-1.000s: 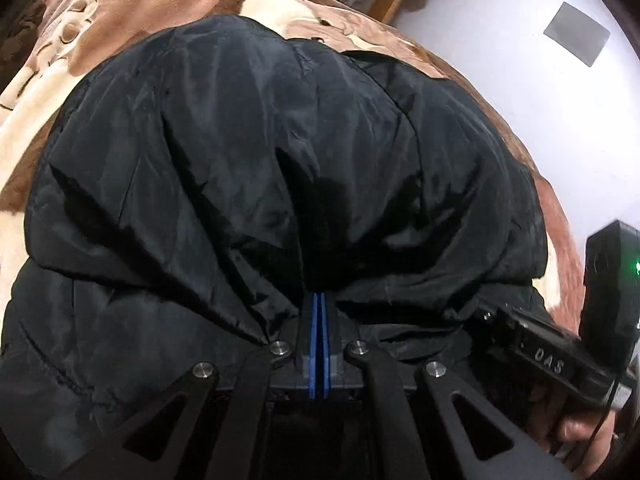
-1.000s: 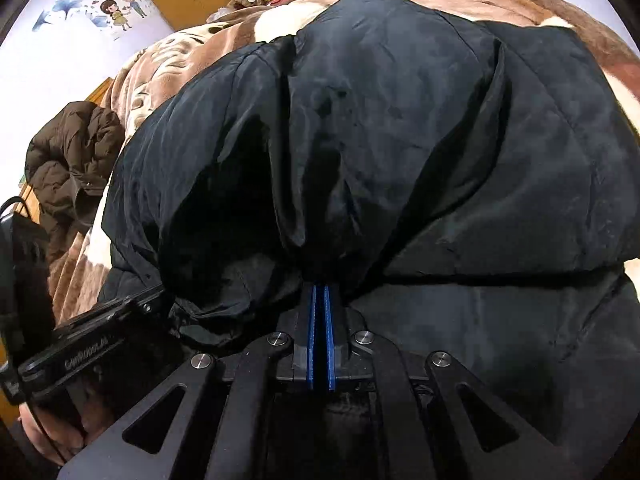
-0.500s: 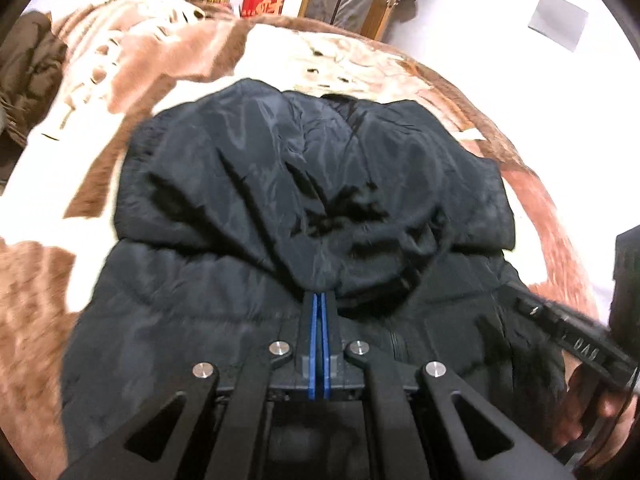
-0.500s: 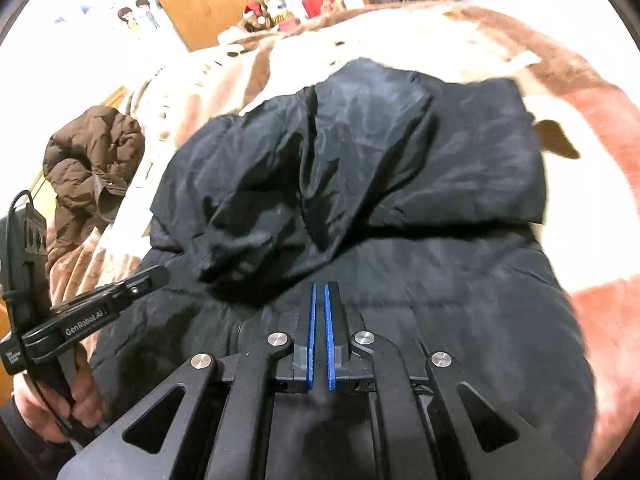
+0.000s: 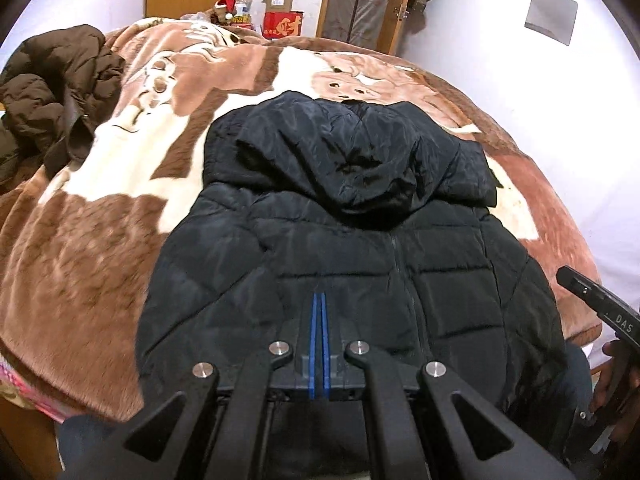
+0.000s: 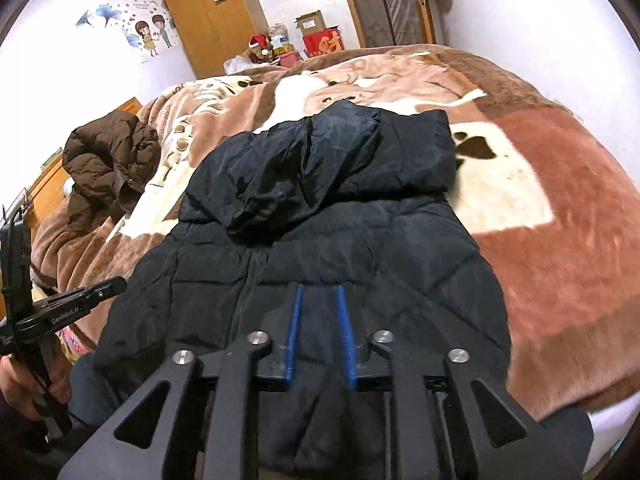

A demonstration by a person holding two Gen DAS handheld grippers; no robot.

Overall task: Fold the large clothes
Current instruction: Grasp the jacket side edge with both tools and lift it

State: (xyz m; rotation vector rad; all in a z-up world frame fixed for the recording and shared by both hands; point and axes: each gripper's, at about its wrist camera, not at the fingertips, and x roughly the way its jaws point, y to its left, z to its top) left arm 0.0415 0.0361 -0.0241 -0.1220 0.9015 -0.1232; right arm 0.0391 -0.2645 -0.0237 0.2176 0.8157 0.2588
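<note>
Black puffer jacket (image 5: 360, 264) lies on the blanket (image 5: 100, 240), left gripper (image 5: 319, 300) fingers together, right gripper (image 6: 318, 292) fingers just opened, empty

Black jacket (image 5: 360, 248) lies hood-folded on the blanket (image 5: 100, 240) — left gripper (image 5: 319, 300) jaws seemingly shut, empty.

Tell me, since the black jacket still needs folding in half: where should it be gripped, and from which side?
Probably the bottom hem of the black jacket, one tool near each corner, approached from the near edge of the bed. The jacket lies flat and zipped, hood folded down at the far end, so the near hem is the free edge to lift over.
</note>
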